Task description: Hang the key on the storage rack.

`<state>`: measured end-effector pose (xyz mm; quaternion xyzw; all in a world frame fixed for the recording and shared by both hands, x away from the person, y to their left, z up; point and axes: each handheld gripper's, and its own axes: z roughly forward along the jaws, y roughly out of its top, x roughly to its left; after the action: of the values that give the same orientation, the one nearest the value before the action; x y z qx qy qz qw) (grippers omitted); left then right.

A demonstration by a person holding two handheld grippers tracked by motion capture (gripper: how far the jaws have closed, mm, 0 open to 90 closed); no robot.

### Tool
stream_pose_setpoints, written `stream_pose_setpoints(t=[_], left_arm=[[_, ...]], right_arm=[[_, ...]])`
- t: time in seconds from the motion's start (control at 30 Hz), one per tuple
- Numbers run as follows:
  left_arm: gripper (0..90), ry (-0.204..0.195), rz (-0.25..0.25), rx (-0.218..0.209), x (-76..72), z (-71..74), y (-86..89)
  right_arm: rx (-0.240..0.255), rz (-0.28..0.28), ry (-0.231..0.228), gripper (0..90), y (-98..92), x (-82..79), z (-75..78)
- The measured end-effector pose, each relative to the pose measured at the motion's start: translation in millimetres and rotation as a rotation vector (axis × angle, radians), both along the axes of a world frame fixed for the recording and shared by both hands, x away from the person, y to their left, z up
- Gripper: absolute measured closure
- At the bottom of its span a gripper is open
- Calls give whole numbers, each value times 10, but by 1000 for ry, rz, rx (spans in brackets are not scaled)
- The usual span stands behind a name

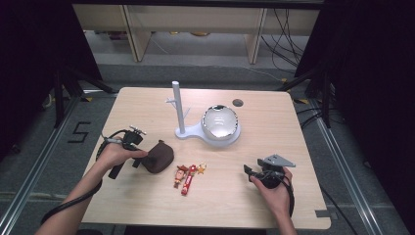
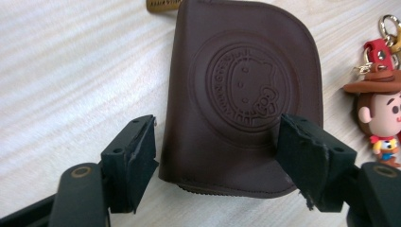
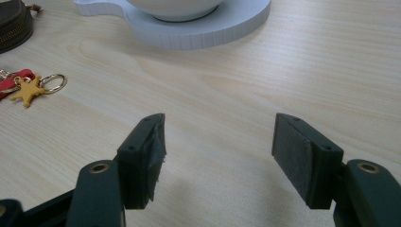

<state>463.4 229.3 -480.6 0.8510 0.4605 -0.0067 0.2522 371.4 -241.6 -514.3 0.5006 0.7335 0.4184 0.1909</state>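
The brown pouch (image 2: pixel 241 104) lies flat on the desk (image 1: pixel 274 196) near its left edge, its embossed round stamp facing up and its zipped edge toward me. It looks like soft leather, light and a little slick, so I judge it will bend and sag if I lift it by a corner; the firmer zipped rim, or a pinch across the whole body, seems the safer hold. My left hand-held gripper (image 2: pixel 215 142) has its jaws spread wide on either side of the pouch's near end, the pads not pressing on it. Just to the right of the pouch lie a cowboy keychain (image 2: pixel 380 113) and a red strap with a yellow star charm (image 3: pixel 28 90) and ring. Further back stands a white stand with a post (image 1: pixel 178 107) and a shiny round bowl (image 1: pixel 220 122). My right hand-held gripper (image 3: pixel 220 146) hangs wide open over bare desk, holding nothing.
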Motion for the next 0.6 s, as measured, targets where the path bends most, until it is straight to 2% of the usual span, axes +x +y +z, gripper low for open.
stream_pose_setpoints(t=[0.03,0.07,0.1,0.17,0.2,0.23,0.27,0.3,0.33,0.4,0.5,0.53,0.6], left_arm=[[284,27,13,-26,12,-17,16],[296,27,13,-26,12,-17,16],[305,59,26,-59,30,-41,41],[310,79,42,-87,39,-67,70],[315,79,42,-87,39,-67,70],[323,78,45,-102,35,-77,86],[329,64,26,-97,37,-81,103],[336,59,29,-97,28,-79,99],[344,60,39,-86,15,-65,86],[380,38,23,-62,11,-32,81],[470,11,8,-57,-10,14,79],[487,11,8,-57,-10,14,79],[505,-14,-13,-44,-37,38,68]], right_arm=[[-1,2,-2,365,-1,1,-1],[-1,2,-2,365,-1,1,-1],[4,12,-15,364,-3,15,-12],[5,13,-14,364,-1,15,-13],[8,13,-12,364,1,14,-12],[5,12,-10,363,2,14,-11],[-2,14,-25,363,-4,20,-13],[-1,8,-22,363,1,16,-12],[-5,8,-20,363,2,15,-12],[-1,11,-14,362,7,15,-11],[2,9,-23,359,11,16,-18],[5,10,-24,358,9,18,-20],[-3,7,-30,356,3,19,-16]])
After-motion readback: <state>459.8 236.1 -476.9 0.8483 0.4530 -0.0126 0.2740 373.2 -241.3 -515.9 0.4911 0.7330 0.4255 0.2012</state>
